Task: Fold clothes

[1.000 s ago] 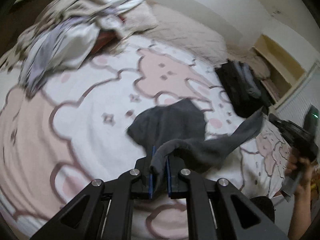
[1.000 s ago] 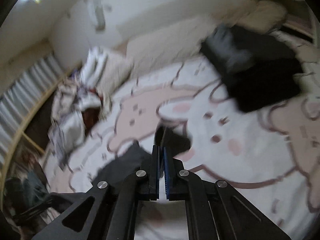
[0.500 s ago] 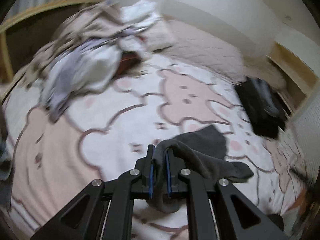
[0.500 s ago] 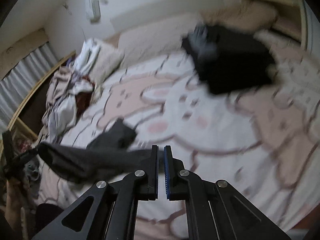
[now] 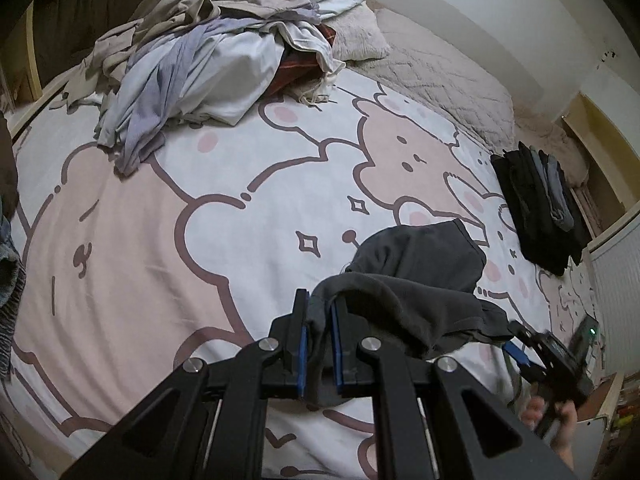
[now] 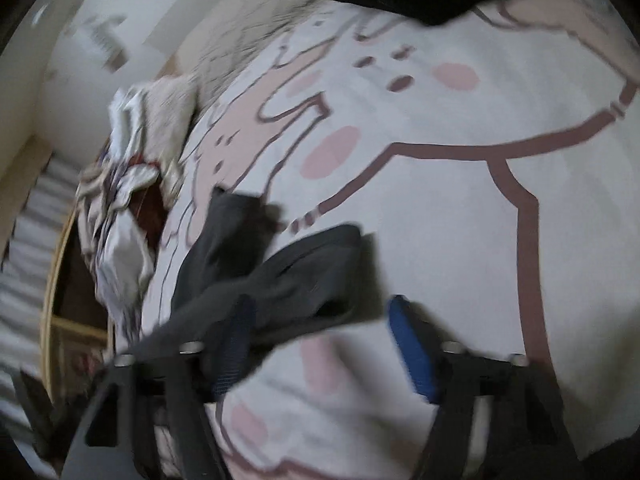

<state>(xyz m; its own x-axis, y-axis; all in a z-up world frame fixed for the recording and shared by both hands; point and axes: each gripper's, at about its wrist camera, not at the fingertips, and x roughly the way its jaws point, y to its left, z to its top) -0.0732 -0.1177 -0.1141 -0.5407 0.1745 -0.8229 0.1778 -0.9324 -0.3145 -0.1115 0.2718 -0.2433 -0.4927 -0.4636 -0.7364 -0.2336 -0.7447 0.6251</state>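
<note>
**Entry: one dark grey garment, partly lifted off the bed**

We count one dark grey garment point(image 5: 420, 276). It lies low on the bedsheet point(image 5: 240, 168) printed with pink bears — one edge is pinched between the closed fingers of our left gripper point(image 5: 319, 344), and the rest trails away to the right and slightly up the sheet, its long axis running from the left gripper toward our right gripper point(image 5: 520, 354). What kind of garment it is, we cannot tell; it is bunched.

In the right wrist view the picture is blurred. There our right gripper point(image 6: 324, 344) has its fingers spread wide apart, the garment point(image 6: 280, 268) just ahead of them and overlapping the left finger; whether cloth touches that finger, we cannot tell.

Further out we count two clothes groups: one loose heap of pale laundry point(image 5: 208, 52) at the far left, and one stack of dark folded clothes point(image 5: 540, 208) at the right edge. One pillow point(image 5: 360, 36) sits beside the heap. One hand point(image 5: 556, 420) is cut off at lower right.
</note>
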